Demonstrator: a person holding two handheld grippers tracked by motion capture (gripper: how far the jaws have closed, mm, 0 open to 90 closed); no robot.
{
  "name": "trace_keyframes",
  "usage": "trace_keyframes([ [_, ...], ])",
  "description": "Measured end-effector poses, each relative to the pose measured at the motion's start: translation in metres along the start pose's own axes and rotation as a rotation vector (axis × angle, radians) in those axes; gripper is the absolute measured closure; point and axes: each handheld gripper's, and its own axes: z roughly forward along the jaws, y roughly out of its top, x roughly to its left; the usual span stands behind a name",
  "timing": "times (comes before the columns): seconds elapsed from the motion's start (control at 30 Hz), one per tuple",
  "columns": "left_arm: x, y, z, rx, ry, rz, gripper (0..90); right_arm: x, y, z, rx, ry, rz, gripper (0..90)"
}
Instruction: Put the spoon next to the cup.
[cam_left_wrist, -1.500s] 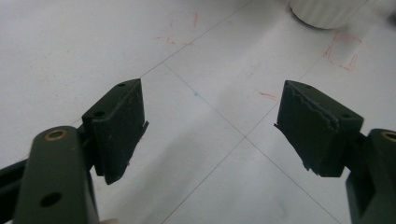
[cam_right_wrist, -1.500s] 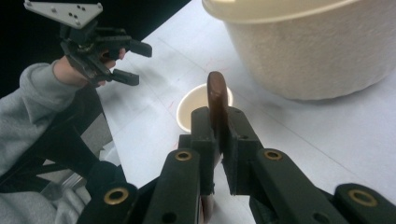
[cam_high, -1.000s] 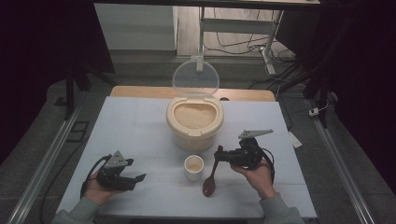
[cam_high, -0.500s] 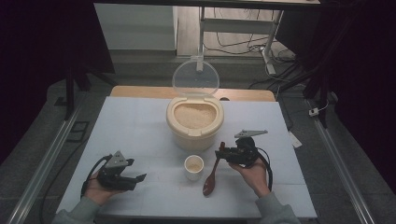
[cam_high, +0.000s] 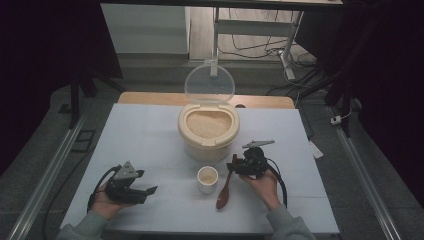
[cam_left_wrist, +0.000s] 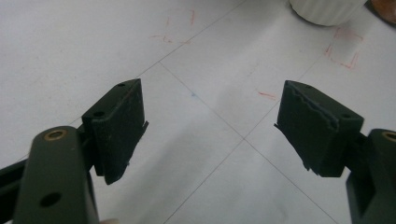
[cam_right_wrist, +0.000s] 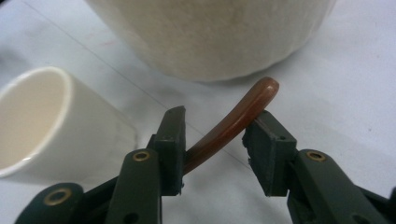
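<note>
No readable text, labels, brands or nos. anywhere. Only signs: faint red pen marks on the table (cam_left_wrist: 196, 93), i.e. corner brackets and short dashes, w/ thin pencil-like grid lines crossing; none form letters or digits.
</note>
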Motion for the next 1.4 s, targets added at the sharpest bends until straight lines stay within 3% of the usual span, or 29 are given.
trace_keyframes([
  [0.4,0.000,0.000,0.000,0.000,-0.002,0.002,23.0,0.004,-0.002,0.015,0.052,-0.081,0.012,51.8],
  [0.7,0.000,0.000,0.000,0.000,-0.001,0.003,23.0,0.004,-0.003,0.013,0.027,-0.121,0.018,44.8],
  [0.83,0.000,-0.001,-0.001,-0.005,0.001,-0.001,23.0,0.004,-0.003,0.002,-0.030,-0.106,-0.018,46.2],
  [1.1,0.000,-0.001,-0.002,-0.014,0.006,-0.007,22.9,0.008,-0.006,-0.020,-0.128,-0.025,-0.148,45.0],
  [1.4,0.000,-0.002,-0.003,-0.021,0.009,-0.025,20.7,0.007,-0.018,-0.043,-0.206,0.040,-0.225,44.9],
])
